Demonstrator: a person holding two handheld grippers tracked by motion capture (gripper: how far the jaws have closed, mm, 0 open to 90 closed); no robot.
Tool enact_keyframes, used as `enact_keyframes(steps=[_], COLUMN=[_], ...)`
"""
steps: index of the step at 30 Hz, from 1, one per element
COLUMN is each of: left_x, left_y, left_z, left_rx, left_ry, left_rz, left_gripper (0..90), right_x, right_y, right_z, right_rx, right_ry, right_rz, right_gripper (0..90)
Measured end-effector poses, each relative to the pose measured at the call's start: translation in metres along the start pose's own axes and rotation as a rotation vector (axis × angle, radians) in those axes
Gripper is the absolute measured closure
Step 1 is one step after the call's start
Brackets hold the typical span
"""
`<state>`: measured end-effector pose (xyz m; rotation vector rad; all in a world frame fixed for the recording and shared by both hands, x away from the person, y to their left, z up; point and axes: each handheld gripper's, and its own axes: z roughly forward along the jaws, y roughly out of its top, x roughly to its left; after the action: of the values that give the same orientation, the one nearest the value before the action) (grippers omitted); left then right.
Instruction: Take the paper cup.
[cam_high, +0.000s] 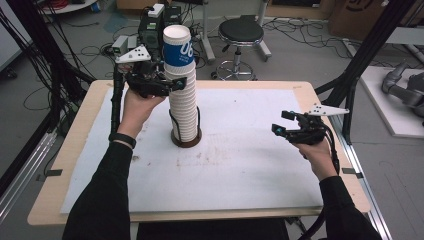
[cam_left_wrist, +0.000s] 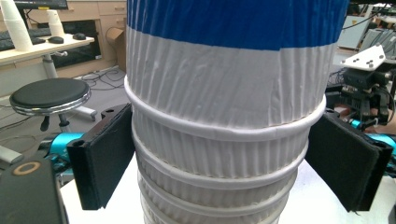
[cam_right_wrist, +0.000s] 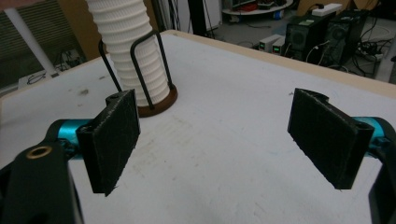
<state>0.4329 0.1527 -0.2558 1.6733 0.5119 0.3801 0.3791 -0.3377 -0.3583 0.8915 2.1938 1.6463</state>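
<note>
Cup stack (cam_left_wrist: 224, 116) top cut off, perhaps.

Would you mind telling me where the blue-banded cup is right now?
In the high view the blue-banded cup tops the cup stack left of centre; the left gripper brackets the stack just below it.

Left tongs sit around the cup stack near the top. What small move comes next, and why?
Probably close the left tongs on the blue-banded top cup: their pads flank the stack just below its rim, apparently not yet gripping. The right tongs hang open, apart.
</note>
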Motion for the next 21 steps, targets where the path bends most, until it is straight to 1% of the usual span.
enact_keyframes(steps=[4,5,6,7,8,9,10,11,12,16,17,19,21], left_x=[0.000,0.000,0.000,0.000,0.000,0.000,0.000,0.000,0.000,0.001,0.001,0.001,0.001], left_y=[0.000,0.000,0.000,0.000,0.000,0.000,0.000,0.000,0.000,0.000,0.000,0.000,0.000], left_z=[0.000,0.000,0.000,0.000,0.000,0.000,0.000,0.000,0.000,0.000,0.000,0.000,0.000], left_rx=[0.000,0.000,0.000,0.000,0.000,0.000,0.001,0.001,0.000,0.000,-0.001,-0.001,0.000], left_ry=[0.000,-0.001,-0.001,-0.001,-0.001,-0.001,-0.001,-0.001,-0.001,0.000,0.000,0.000,-0.001], left_rz=[0.001,0.000,0.001,0.001,0.001,0.001,0.001,0.001,0.001,0.002,0.002,0.002,0.001], left_gripper=[12.4,12.4,12.4,12.4,12.4,12.4,12.4,12.4,12.4,12.4,12.4,12.4,12.4], right_x=[0.001,0.002,0.002,0.002,0.004,0.004,0.006,0.006,0.009,0.016,0.016,0.020,0.024], right_y=[0.011,0.023,0.023,0.027,0.039,0.039,0.051,0.051,0.065,0.091,0.091,0.103,0.113], right_z=[0.000,-0.001,-0.001,-0.001,0.000,0.000,0.001,0.001,0.004,0.013,0.013,0.019,0.026], right_rx=[-0.007,-0.019,-0.019,-0.027,-0.031,-0.031,-0.037,-0.037,-0.047,-0.058,-0.058,-0.065,-0.060], right_ry=[0.010,0.019,0.019,0.021,0.024,0.024,0.031,0.031,0.035,0.048,0.048,0.060,0.068], right_rz=[-0.009,-0.019,-0.019,-0.026,-0.042,-0.042,-0.061,-0.061,-0.078,-0.107,-0.107,-0.120,-0.135], right_gripper=[17.1,17.2,17.2,17.1,17.2,17.2,17.2,17.2,17.1,17.1,17.1,17.2,17.1])
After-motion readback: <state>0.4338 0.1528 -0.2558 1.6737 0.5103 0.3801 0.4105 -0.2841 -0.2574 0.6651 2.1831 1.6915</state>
